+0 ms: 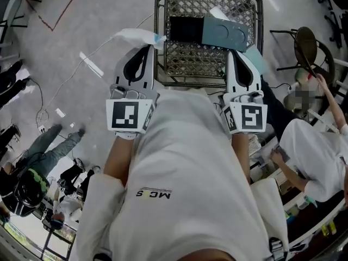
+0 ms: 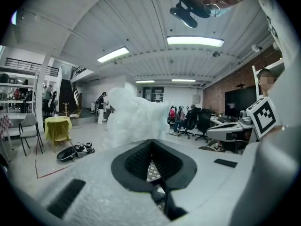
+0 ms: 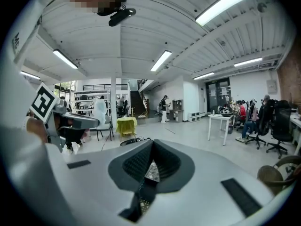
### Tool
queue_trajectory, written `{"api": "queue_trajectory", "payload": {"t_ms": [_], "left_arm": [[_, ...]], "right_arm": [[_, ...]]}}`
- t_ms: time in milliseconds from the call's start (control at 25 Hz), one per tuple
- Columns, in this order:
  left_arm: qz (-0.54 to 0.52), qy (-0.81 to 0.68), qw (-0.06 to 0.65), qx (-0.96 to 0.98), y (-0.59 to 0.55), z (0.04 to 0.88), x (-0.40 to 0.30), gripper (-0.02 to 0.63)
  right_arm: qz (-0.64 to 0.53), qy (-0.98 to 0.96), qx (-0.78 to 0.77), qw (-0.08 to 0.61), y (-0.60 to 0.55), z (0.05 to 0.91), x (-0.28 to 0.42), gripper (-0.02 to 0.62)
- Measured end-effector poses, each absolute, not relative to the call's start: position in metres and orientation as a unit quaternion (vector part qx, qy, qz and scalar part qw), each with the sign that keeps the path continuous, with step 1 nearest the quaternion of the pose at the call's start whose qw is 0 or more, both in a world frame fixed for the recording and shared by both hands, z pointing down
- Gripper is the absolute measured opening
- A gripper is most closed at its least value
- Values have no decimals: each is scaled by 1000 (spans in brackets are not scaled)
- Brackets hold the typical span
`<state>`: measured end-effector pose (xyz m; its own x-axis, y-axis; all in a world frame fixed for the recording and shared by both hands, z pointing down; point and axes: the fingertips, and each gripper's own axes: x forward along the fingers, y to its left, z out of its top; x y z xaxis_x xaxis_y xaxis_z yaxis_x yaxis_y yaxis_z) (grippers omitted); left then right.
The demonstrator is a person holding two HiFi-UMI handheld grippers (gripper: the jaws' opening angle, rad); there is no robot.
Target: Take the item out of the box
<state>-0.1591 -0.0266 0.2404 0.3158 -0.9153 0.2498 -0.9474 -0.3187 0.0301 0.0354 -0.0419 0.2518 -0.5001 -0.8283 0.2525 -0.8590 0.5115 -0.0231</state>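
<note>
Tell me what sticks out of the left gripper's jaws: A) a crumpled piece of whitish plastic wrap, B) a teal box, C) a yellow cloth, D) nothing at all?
A: the whitish plastic wrap rises straight from the tip of the left gripper, whose jaws are closed on it.
</note>
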Motion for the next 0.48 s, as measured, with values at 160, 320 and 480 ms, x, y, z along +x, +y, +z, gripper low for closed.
{"api": "queue_trajectory", "payload": {"t_ms": [160,320,480], "left_arm": [[96,-576,85,807,-25,240,-156,23],[98,-572,82,810,-23,239,-152,23],[94,-568,91,812,-24,242,-149,23]], "right_arm": [[76,-864,486,108,-39,255,36,15],[79,-864,486,108,-35,257,37,15],[80,-863,487,110,-34,257,38,15]]}}
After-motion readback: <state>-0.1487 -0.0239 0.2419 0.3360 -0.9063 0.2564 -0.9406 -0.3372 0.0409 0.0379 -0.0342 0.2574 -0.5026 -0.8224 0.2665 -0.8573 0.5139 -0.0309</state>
